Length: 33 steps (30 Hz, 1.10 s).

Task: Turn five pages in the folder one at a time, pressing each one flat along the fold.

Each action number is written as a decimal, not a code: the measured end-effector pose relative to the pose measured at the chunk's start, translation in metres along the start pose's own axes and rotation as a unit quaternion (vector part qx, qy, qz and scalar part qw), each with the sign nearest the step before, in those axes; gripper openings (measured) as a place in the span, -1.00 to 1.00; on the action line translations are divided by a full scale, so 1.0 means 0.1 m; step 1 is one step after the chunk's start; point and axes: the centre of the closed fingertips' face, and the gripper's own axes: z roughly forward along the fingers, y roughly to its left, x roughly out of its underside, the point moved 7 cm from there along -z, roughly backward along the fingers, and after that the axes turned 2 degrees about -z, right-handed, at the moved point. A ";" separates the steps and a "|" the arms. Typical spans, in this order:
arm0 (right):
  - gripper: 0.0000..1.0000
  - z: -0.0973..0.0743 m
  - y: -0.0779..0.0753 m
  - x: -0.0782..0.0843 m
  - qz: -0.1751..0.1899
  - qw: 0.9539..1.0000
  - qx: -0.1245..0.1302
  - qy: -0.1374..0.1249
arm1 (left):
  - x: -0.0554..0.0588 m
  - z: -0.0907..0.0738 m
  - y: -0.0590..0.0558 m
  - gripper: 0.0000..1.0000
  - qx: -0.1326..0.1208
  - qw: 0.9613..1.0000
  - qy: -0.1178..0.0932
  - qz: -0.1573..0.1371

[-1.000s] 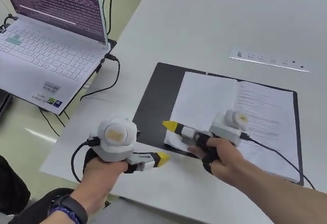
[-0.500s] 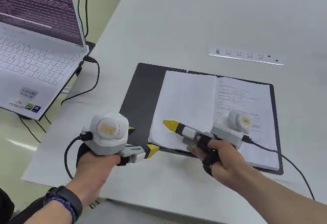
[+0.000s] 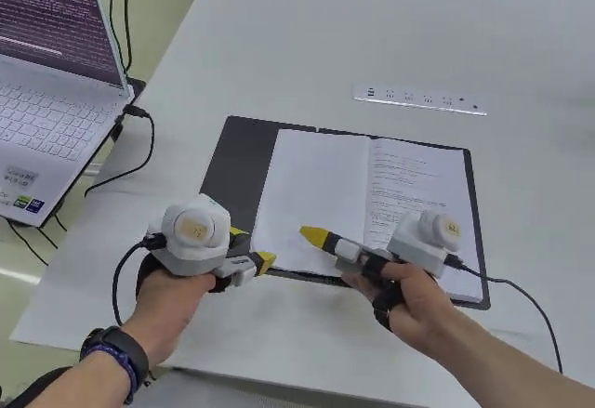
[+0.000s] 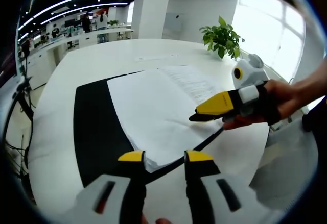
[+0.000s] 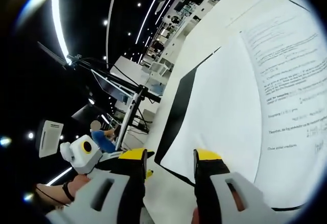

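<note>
The black folder lies open on the white table, with a blank white page on the left and a printed page on the right. My left gripper is open at the near left corner of the page stack. In the left gripper view that corner sits between the yellow tips of the left gripper. My right gripper hovers low over the near part of the blank page, pointing left. In the right gripper view the right gripper is open with nothing between its jaws.
An open laptop stands at the far left, with a black cable running toward the folder. A white power strip lies beyond the folder. The table's near edge runs just under my hands. A potted plant stands far off.
The head camera has shifted, so the whole scene slid left. My left gripper has moved from the bare table in to the pages' near left corner. The right gripper stays over the blank page.
</note>
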 end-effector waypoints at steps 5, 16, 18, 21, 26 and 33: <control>-0.35 -0.11 0.02 0.02 -0.003 1.000 0.001 0.000 | 0.00 0.10 -0.03 -0.56 0.007 1.000 0.013 0.009; -0.40 -0.28 -0.05 0.09 0.003 1.000 0.008 0.002 | 0.06 0.33 0.05 -0.94 0.001 0.999 0.040 0.003; -0.40 -0.31 -0.05 0.12 0.002 1.000 0.007 0.006 | 0.09 0.34 0.07 -1.00 -0.007 0.999 0.052 0.015; -0.40 -0.35 -0.09 0.18 -0.004 1.000 0.010 0.015 | 0.14 0.35 0.07 -1.00 -0.011 0.998 0.056 0.008; -0.42 -0.40 -0.12 0.21 -0.008 1.000 0.017 0.019 | 0.24 0.33 0.11 -1.00 -0.023 0.998 0.059 -0.022; -0.49 -0.43 -0.16 0.21 -0.038 0.998 0.016 0.045 | 0.23 0.35 0.13 -1.00 -0.029 0.997 0.069 -0.016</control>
